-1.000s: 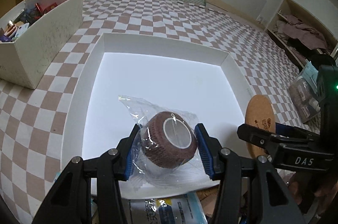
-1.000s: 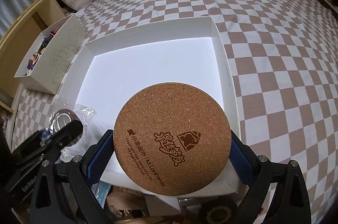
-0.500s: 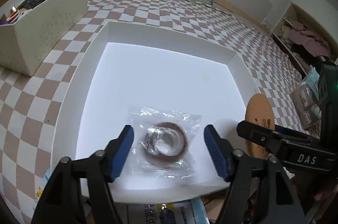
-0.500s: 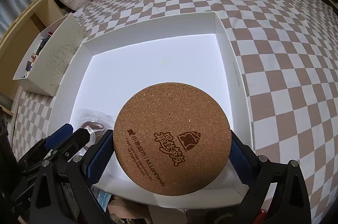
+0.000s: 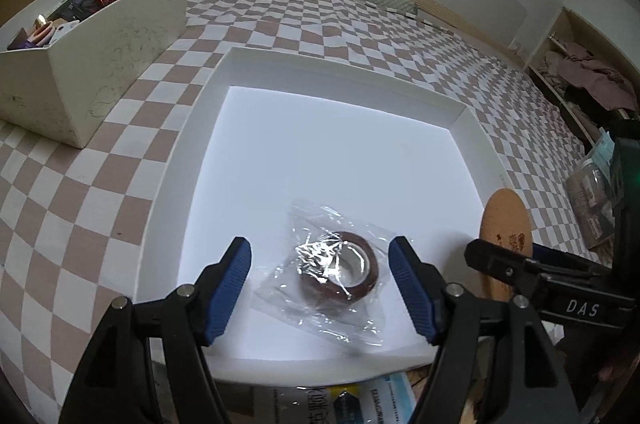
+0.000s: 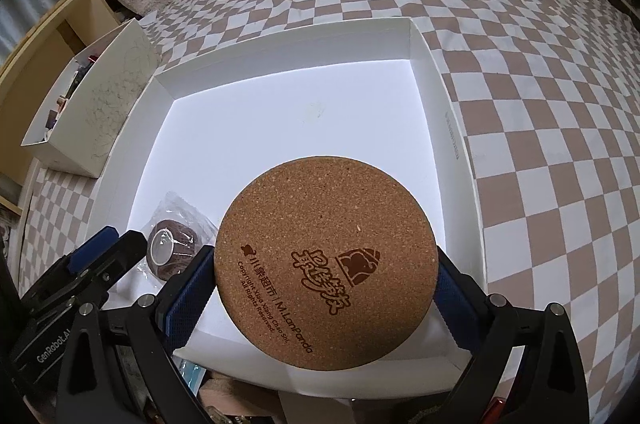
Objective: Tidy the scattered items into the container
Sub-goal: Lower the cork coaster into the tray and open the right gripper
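Coaster [image 6: 325, 264], lower centre of the right view, is clamped edge-on in the right gripper [image 6: 326, 282] above the tray's [image 5: 340, 73] near rim; released here it could tip outside. Left gripper [image 5: 320, 286] gapes wide, empty, over the tape [image 5: 340, 270] lying in the tray.

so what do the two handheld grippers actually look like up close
Both are the same build: the left gripper and the right gripper have black angular plastic arms with silver round bolts at the pivots, and jaws lined with ribbed blue pads. White lettering marks the housings: "DAS" on the right one's side, "GenRobot.AI" on the left one's. A small green light glows on the right unit's body. No cables or sleeves show.
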Motion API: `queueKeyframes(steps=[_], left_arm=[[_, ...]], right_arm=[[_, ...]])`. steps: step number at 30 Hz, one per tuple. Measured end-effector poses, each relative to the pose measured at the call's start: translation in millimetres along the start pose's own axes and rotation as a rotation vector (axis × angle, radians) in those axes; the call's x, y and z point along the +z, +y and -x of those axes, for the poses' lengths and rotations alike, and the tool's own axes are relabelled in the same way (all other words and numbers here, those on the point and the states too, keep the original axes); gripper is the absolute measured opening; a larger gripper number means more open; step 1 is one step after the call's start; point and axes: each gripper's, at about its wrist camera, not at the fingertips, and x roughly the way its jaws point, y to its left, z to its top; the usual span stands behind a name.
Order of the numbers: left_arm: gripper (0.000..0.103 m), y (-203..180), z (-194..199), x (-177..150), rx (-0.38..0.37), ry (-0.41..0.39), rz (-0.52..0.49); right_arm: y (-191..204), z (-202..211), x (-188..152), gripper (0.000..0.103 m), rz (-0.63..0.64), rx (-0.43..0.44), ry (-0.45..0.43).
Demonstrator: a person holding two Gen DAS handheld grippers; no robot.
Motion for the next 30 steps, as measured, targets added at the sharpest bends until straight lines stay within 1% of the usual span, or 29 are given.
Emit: queueKeyframes(steps=[1,3,17,23,30], left_arm=[[0.071,0,0,0,0.002,0.0,-0.001],[0.071,-1,2,-1,0.004,-0.001,-0.007],[0.071,-5,5,-3,0.013,-0.004,-0.025],[0.071,-4,11,-4,0.019,-0.013,-0.019],[0.071,-9,21,-2,0.032,-0.023,-0.039]], right_arm=[[0,0,0,0.099,-0.001,0.0,-0.002],[-1,3,0,0.103,-0.017,0.015,-0.026],[3,12,-5,0.103,0.006,-0.003,-0.032],[0,19,-6,0.103,0.007,-0.017,-0.04],[0,28,-6,0.103,0.016,-0.033,-0.051]])
